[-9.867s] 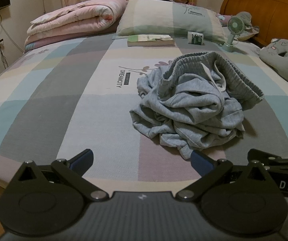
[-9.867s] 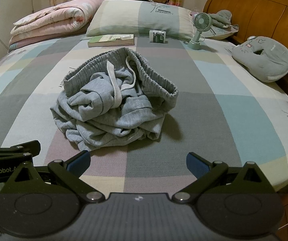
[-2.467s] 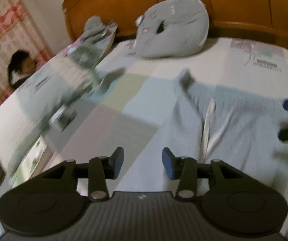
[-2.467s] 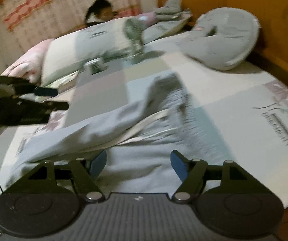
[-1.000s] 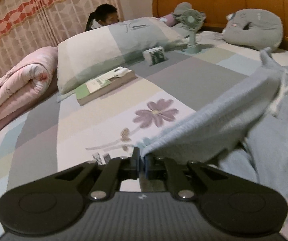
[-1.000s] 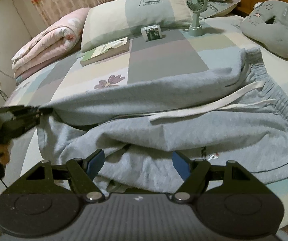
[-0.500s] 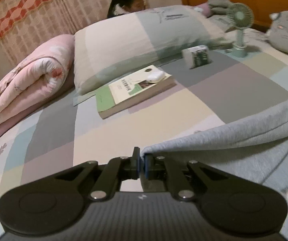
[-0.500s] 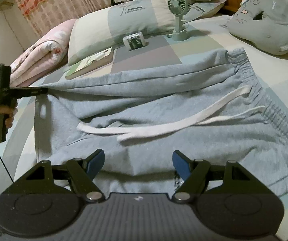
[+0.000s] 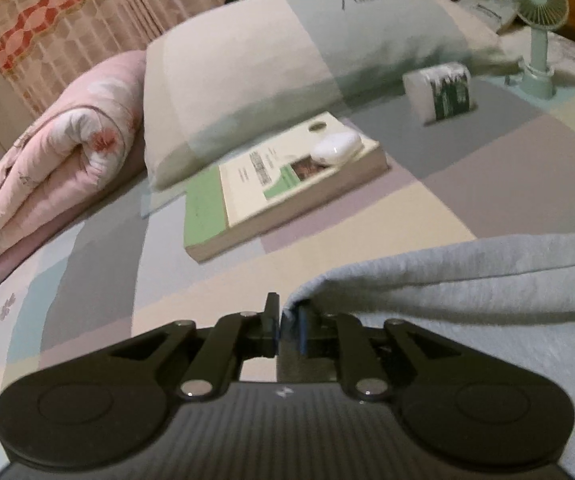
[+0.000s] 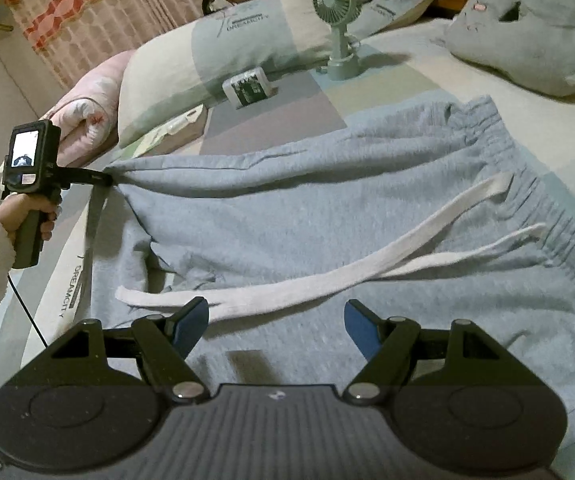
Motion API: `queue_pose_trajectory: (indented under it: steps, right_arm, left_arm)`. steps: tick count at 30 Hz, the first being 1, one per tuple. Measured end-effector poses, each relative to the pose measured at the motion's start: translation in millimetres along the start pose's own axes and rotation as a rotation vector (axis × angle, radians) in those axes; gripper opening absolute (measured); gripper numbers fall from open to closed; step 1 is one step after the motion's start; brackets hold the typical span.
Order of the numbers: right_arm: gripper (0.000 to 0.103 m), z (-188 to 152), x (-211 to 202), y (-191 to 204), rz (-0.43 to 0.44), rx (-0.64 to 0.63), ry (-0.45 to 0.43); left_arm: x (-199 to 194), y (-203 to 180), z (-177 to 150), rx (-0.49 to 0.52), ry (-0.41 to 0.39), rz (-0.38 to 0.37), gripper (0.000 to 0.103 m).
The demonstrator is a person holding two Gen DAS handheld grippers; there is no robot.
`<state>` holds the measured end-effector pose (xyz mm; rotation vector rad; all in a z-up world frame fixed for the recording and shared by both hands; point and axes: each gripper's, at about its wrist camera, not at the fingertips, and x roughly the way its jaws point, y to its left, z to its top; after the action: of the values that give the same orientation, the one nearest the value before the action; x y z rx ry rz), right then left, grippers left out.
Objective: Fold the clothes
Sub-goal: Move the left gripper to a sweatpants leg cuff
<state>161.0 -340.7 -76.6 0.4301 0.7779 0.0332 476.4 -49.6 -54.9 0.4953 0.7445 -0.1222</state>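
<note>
Left wrist view: left gripper point(image 9: 287, 330) is pressed together on a corner of the grey sweatpants point(image 10: 327, 216), which lie spread across the checked bedsheet point(image 10: 407, 60). Right gripper point(image 10: 276, 326) is spread above the fabric, near the white drawstring point(image 10: 307, 284), gripping nothing. "DREAMCITY" is printed on the sheet and on the pillow point(image 10: 247, 28). A white earbud case point(image 9: 335, 148) rests on a green-and-cream book point(image 9: 271, 188).

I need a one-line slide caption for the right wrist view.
Open right gripper above grey shorts spread on the bed; left gripper pinches one corner.
</note>
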Motion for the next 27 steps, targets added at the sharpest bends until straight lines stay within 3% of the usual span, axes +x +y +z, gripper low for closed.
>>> queue_pose_trajectory:
  steps: [5,11,15,18,23,27]
  right_arm:
    - [0.080,-5,-8,11,0.016,-0.013,0.008]
    - [0.085,-17,-34,31,0.060,-0.036,0.001]
    - [0.086,-25,-51,44,0.089,-0.050,-0.004]
    - [0.087,-38,-63,56,0.113,-0.066,0.004]
    - [0.088,-55,-80,68,0.131,-0.079,0.006]
    - [0.089,-63,-90,70,0.127,-0.089,0.000]
  left_arm:
    - [-18,5,-20,-0.002,0.023,-0.045,0.016]
    - [-78,13,-61,-0.052,0.026,-0.149,0.026]
    - [-119,5,-97,-0.066,0.048,-0.227,0.027]
    - [-144,1,-131,-0.127,0.067,-0.297,0.028]
    - [-166,-6,-182,-0.259,0.123,-0.360,0.045]
    - [-172,-9,-216,-0.390,0.172,-0.405,0.044]
